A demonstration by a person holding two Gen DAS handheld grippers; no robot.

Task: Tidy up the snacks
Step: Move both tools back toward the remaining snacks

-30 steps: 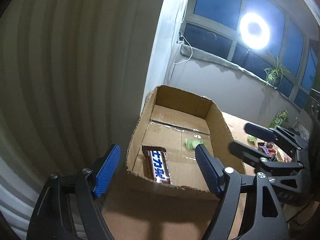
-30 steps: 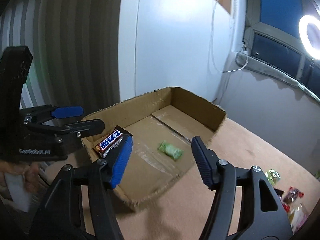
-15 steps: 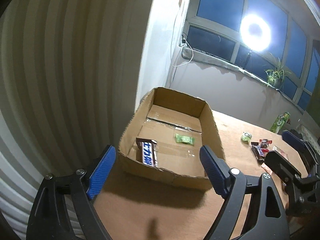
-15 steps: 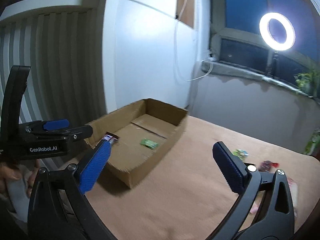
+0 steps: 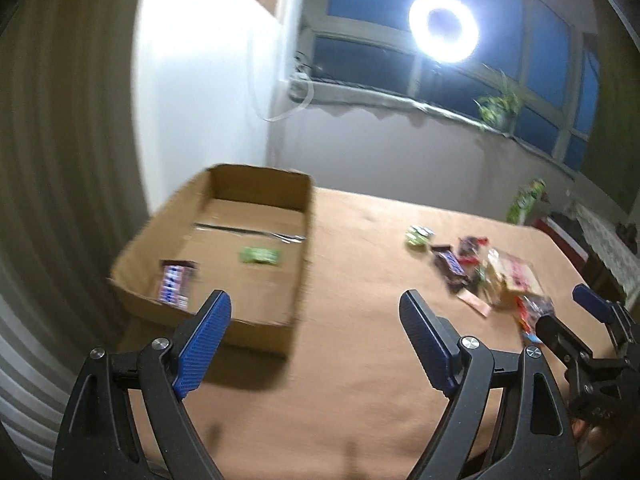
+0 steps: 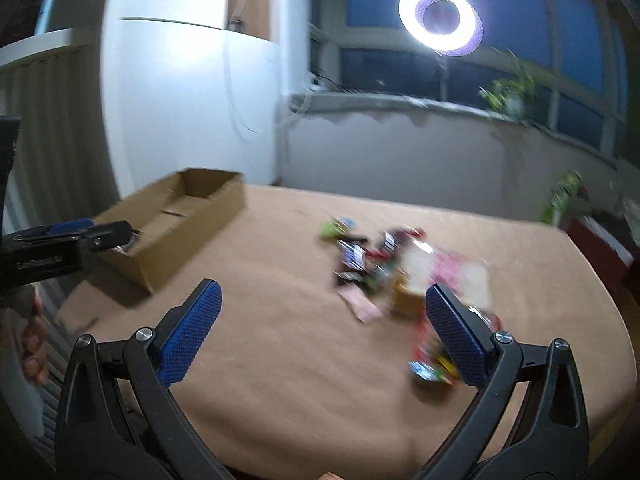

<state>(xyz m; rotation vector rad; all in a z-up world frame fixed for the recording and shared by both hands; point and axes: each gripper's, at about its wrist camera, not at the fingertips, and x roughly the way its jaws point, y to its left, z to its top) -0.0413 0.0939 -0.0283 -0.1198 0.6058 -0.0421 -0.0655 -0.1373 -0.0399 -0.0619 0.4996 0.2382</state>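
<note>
An open cardboard box point(image 5: 298, 264) stands on the left of the brown table; it also shows in the right wrist view point(image 6: 192, 236). In it lie a chocolate bar point(image 5: 175, 287) and a green sweet point(image 5: 260, 255). A pile of mixed snack packets point(image 5: 492, 272) lies on the right of the table, blurred in the right wrist view point(image 6: 400, 276). My left gripper point(image 5: 314, 340) is open and empty, held above the table beside the box. My right gripper point(image 6: 320, 324) is open and empty, in front of the pile.
A brown table point(image 5: 360, 280) carries everything. A white wall and a ribbed panel point(image 5: 60, 160) stand left of the box. A ring light point(image 5: 444, 28), a window sill with a plant point(image 5: 500, 104) and a green packet point(image 5: 528, 200) are at the back.
Both grippers have pulled back from the box and swung right toward the snack pile. The box contents have not changed. Both stay open and empty.
</note>
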